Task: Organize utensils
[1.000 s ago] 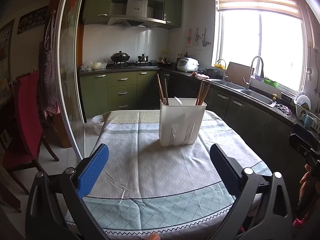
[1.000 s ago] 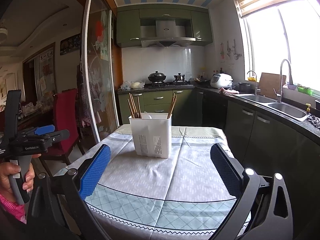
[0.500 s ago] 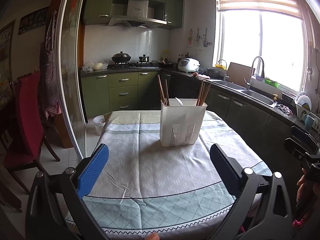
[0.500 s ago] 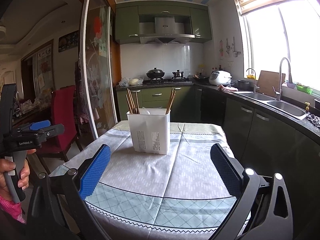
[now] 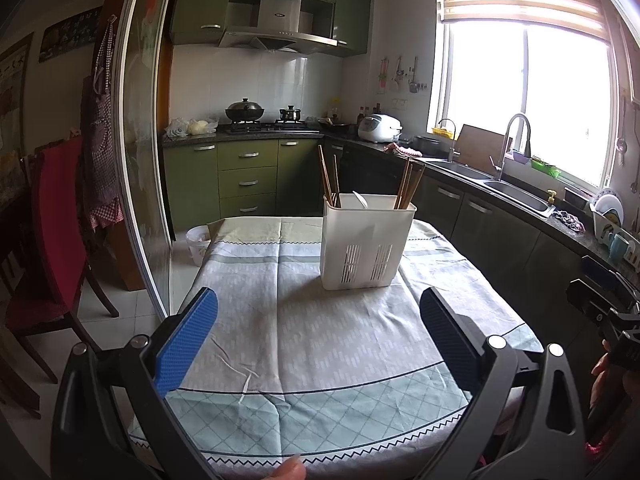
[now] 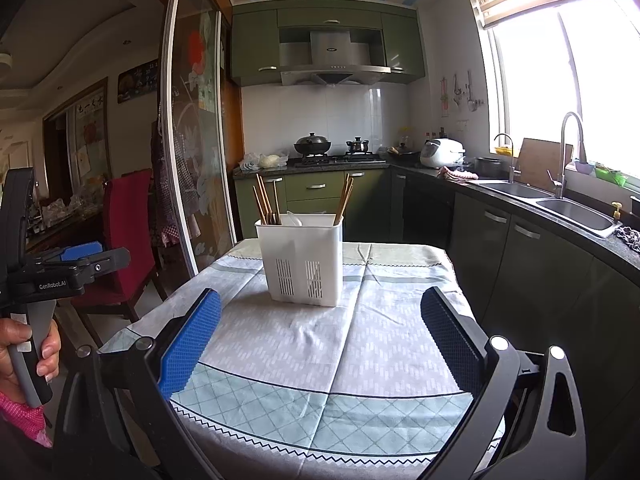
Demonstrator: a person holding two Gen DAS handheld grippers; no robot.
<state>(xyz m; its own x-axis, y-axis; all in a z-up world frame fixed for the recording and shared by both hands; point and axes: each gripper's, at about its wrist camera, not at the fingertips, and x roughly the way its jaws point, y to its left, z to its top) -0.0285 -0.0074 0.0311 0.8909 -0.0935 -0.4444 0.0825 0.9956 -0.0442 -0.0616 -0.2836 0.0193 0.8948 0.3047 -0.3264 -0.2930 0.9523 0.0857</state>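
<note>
Above the near edge of the table point(image 5: 360, 412), your left gripper point(image 5: 320, 308) hangs with its blue pads spread wide and nothing between them. Your right gripper point(image 6: 322, 312) is likewise wide apart and empty, held over the near right part of the tablecloth point(image 6: 360, 340).

White utensil holder point(image 5: 366, 242): upright on the cloth, at 12 o'clock from the left gripper, slightly toward 1; well apart from both tools. From the right gripper it sits at about 11 o'clock point(image 6: 302, 258).

Contents: brown chopsticks point(image 5: 330, 178) lean in the holder's left compartment, a second bunch point(image 5: 408, 182) in its right one. A white spoon point(image 5: 360, 200) shows just above the rim between them; which compartment it sits in, cannot tell.

At 9 o'clock in the right wrist view, your left hand point(image 6: 24, 356) grips the handle of the left tool.

At 3 o'clock in the left wrist view, part of the right tool shows at the frame edge.

Beyond the table, at 2 o'clock: sink point(image 5: 516, 192) under the window.
</note>
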